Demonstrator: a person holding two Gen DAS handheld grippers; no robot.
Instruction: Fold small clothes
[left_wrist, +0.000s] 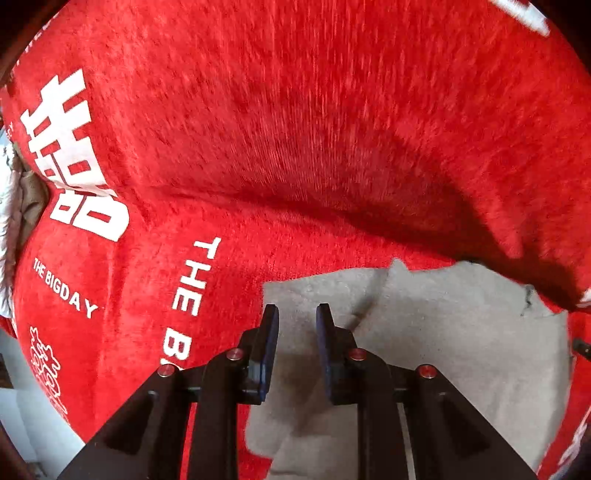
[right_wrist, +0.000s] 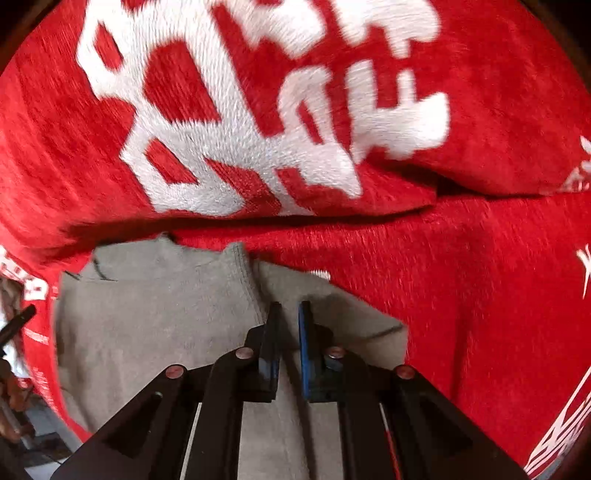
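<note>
Two wrist cameras look steeply down at a small grey garment (left_wrist: 424, 332) lying on a red plush blanket (left_wrist: 295, 129) printed with white characters and the words "THE BIGDAY".

In the left wrist view, the garment fills the 5 o'clock part of the picture, with the blanket all around and a raised fold of blanket (left_wrist: 406, 206) casting shadow above it, from 1 to 3 o'clock. The left gripper (left_wrist: 297, 314) points down at the garment's edge at about 6 o'clock. Its jaws stand a little apart, with a clear gap and no cloth pinched between them.

In the right wrist view, the garment (right_wrist: 147, 325) sits from 6 to 8 o'clock, with a stitched seam (right_wrist: 245, 280) running down its middle towards the gripper. The right gripper (right_wrist: 290, 314) hangs over the cloth beside that seam. Its jaws are almost together, only a thin slit showing, and whether any cloth is caught in that slit cannot be told.

Risks, as a judgement: the blanket is soft and deep-piled, so a jaw closing low could pinch blanket pile along with the garment and drag both. The raised blanket fold overhangs the garment's far edge and could hide or trap a corner. With the left jaws free and the right nearly closed, a lift from one side alone would likely skew the fold. The pictures are motion-blurred, so edges are hard to judge.
</note>
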